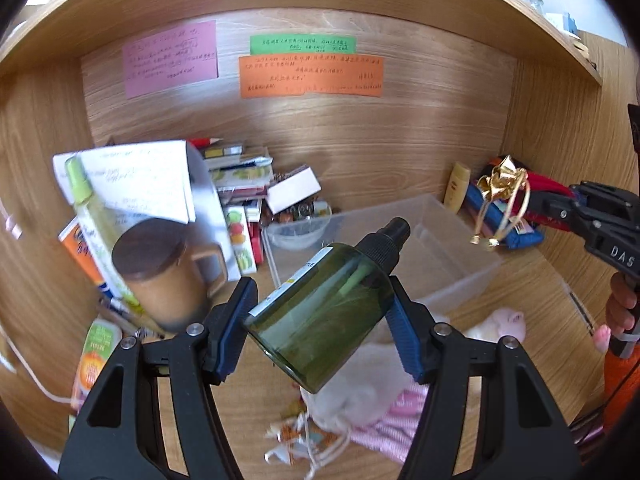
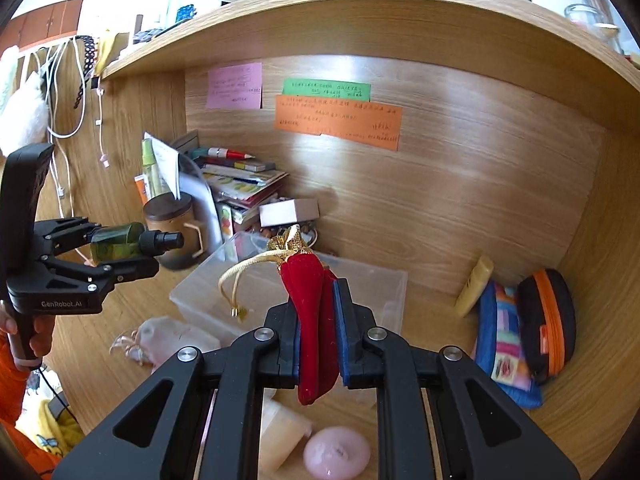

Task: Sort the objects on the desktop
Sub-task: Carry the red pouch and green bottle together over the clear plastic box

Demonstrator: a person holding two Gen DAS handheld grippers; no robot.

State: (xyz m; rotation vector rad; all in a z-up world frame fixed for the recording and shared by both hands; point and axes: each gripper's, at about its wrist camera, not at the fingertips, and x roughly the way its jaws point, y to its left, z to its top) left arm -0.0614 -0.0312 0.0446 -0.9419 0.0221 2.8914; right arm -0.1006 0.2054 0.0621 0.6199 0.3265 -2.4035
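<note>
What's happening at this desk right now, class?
A person is sorting a cluttered wooden desk with a handheld gripper in each hand. The left gripper is closed on a dark green spray bottle. The right gripper is pinched shut on a red velvet pouch with a gold drawstring. Both are held in the air near a clear plastic bin, which looks empty.

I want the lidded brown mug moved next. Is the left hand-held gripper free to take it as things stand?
Probably not yet. The left hand-held gripper is shut on the green spray bottle, so its jaws are occupied. The mug itself stands unblocked in front of the papers; the bottle would have to be set down first.
</note>
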